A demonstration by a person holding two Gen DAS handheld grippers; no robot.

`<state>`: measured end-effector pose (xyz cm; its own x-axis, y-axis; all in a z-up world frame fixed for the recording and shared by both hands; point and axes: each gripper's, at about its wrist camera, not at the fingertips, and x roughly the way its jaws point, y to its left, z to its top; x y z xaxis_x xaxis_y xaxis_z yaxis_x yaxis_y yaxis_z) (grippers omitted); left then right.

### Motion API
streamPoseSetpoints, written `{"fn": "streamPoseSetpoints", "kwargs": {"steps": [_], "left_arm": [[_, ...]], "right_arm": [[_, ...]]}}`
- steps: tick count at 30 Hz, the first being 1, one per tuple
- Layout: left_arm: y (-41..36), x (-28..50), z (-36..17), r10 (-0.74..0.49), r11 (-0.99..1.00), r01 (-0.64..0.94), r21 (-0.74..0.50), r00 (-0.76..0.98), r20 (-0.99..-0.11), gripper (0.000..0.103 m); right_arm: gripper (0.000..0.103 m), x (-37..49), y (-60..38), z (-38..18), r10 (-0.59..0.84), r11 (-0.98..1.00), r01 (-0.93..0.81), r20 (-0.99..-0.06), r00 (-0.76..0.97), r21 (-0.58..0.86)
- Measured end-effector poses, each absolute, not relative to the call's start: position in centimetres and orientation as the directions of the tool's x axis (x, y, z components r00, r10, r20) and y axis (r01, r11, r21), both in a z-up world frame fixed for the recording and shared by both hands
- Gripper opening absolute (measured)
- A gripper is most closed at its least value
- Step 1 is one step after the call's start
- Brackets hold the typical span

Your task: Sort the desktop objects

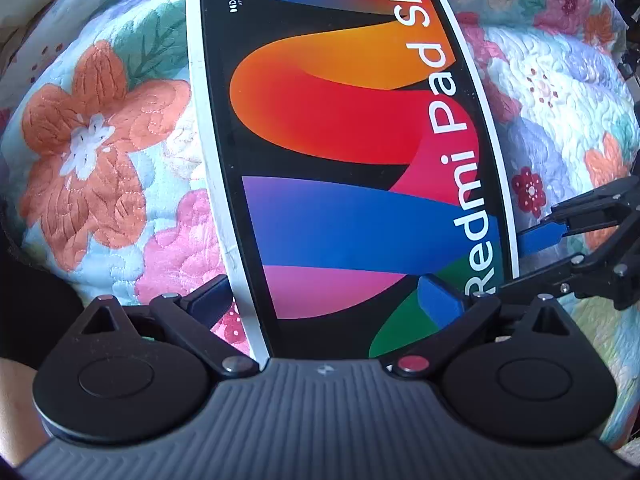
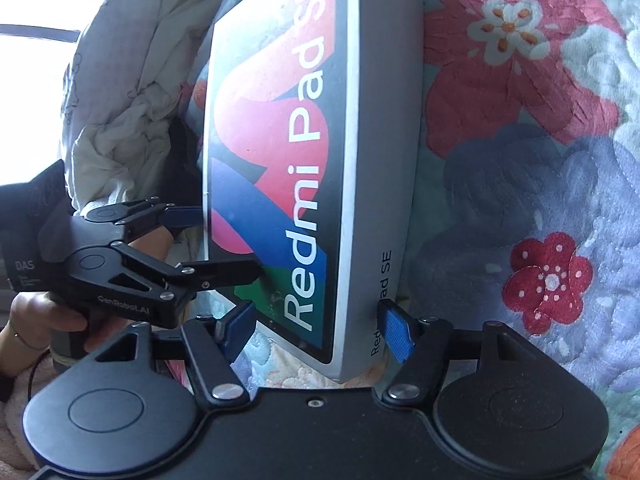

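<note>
A flat white Redmi Pad SE box (image 1: 352, 152) with a colourful printed lid lies over a floral quilt (image 1: 100, 152). My left gripper (image 1: 332, 296) is shut on the box's near end, one blue pad under the left edge and one on top of the lid. In the right wrist view the box (image 2: 304, 160) is tilted, with its grey side wall showing. My right gripper (image 2: 316, 328) is shut on the box's near corner, one pad on the lid and one on the side wall. The right gripper also shows at the box's right edge in the left wrist view (image 1: 560, 248).
The quilt (image 2: 540, 160) with large red, orange and pink flowers covers the whole surface. A crumpled pale blanket (image 2: 132, 80) lies beyond the box on the left. The person's hand (image 2: 44, 320) holds the left gripper's handle.
</note>
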<state>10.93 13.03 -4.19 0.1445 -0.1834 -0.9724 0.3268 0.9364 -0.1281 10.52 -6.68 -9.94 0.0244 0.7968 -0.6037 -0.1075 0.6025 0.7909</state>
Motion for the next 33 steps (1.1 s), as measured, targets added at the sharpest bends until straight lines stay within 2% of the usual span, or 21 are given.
{"fn": "streamPoseSetpoints", "kwargs": {"steps": [7, 11, 13, 14, 17, 19, 25, 33], "left_arm": [[13.2, 11.2, -4.8, -0.176, 0.933, 0.339, -0.119, 0.144, -0.974, 0.100], [13.4, 11.0, -5.4, -0.186, 0.934, 0.332, -0.132, 0.137, -0.973, 0.103], [13.5, 11.0, -5.5, -0.192, 0.935, 0.327, -0.140, 0.133, -0.972, 0.103], [13.6, 11.0, -5.5, -0.195, 0.936, 0.322, -0.144, 0.131, -0.972, 0.103], [13.6, 11.0, -5.2, -0.194, 0.935, 0.321, -0.147, 0.119, -0.974, 0.103], [13.6, 11.1, -5.0, -0.186, 0.933, 0.332, -0.139, 0.116, -0.976, 0.103], [14.1, 11.0, -4.3, -0.201, 0.939, 0.307, -0.155, 0.123, -0.972, 0.101], [14.5, 11.0, -3.3, -0.192, 0.943, 0.300, -0.143, 0.142, -0.971, 0.100]], "right_arm": [[0.074, 10.9, -6.8, -10.6, 0.802, 0.597, -0.083, -0.597, 0.029, 0.798], [0.074, 10.9, -5.3, -12.6, 0.763, 0.642, -0.089, -0.646, -0.016, 0.761], [0.081, 10.7, -4.8, -13.2, 0.770, 0.630, -0.133, -0.638, -0.019, 0.765], [0.082, 10.8, -4.7, -13.2, 0.779, 0.619, -0.142, -0.627, -0.018, 0.772], [0.080, 10.9, -4.5, -12.6, 0.790, 0.604, -0.150, -0.613, -0.020, 0.783], [0.074, 10.8, -4.4, -12.1, 0.779, 0.613, -0.181, -0.627, -0.024, 0.769], [0.065, 10.9, -4.8, -11.2, 0.783, 0.604, -0.194, -0.621, -0.034, 0.773], [0.064, 10.8, -5.6, -10.0, 0.779, 0.602, -0.238, -0.626, -0.033, 0.762]]}}
